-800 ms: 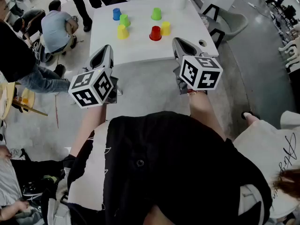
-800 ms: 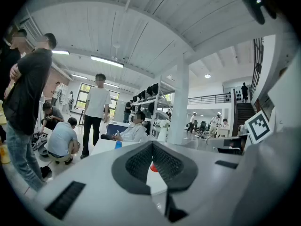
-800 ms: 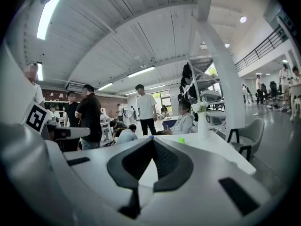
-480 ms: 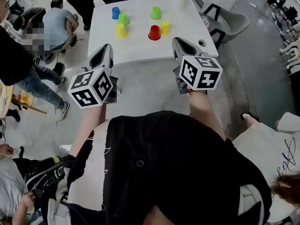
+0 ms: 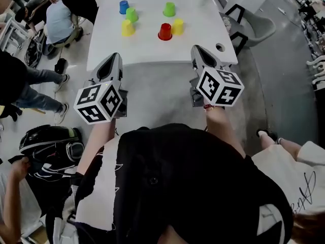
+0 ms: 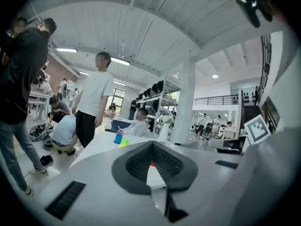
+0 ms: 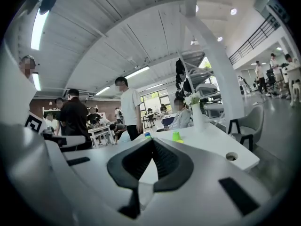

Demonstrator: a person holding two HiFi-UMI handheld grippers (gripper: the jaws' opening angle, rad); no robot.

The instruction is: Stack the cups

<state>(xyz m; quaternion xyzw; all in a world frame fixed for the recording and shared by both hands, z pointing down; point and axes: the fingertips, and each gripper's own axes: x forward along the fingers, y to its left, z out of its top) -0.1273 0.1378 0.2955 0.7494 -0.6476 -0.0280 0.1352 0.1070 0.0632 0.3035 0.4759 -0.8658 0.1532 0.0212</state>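
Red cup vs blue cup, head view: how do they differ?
Colour differs. Position: red cup sits nearer the person, mid-table, beside a yellow cup; blue cup is far-left, beside a green cup. Both stand on the white table, unstacked.

- Bright, even indoor light; the white table almost glares in the head view.
- Strip lamps glow on the ceiling above the table.
- Gripper views bulge fisheye, black at corners; the foreground short of the table is blurred.
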